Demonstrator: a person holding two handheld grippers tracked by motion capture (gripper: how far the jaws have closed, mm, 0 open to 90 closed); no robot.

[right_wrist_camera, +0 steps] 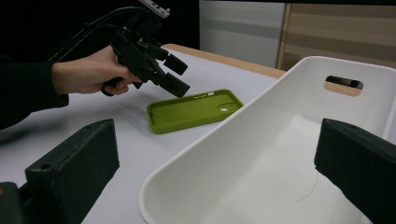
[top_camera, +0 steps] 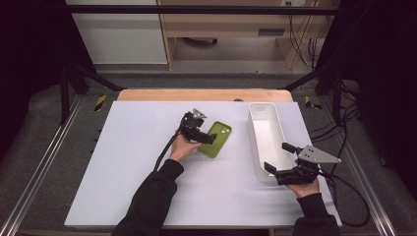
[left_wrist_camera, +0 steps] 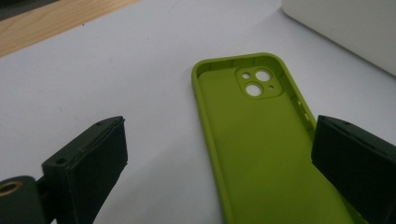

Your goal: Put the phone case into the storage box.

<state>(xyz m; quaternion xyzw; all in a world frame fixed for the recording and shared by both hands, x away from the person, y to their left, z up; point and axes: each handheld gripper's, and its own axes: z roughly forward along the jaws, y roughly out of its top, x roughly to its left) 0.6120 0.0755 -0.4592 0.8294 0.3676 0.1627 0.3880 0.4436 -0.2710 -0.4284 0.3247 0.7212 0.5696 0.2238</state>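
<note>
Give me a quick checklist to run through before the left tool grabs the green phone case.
1. Left tool open: ok, jaws spread wide.
2. Green phone case lying flat, hollow side up: ok.
3. Case between the jaws: not ok, one long edge sits midway between them and the far jaw hangs over the case.
4. White bin empty: ok.
5. Right tool open at the bin's near end: ok.
6. Jaws touching the case: cannot tell.

left gripper (top_camera: 205,134): jaws spread wide, hovering over the phone case (top_camera: 216,138) | right gripper (top_camera: 279,160): jaws spread, well right of it
</note>
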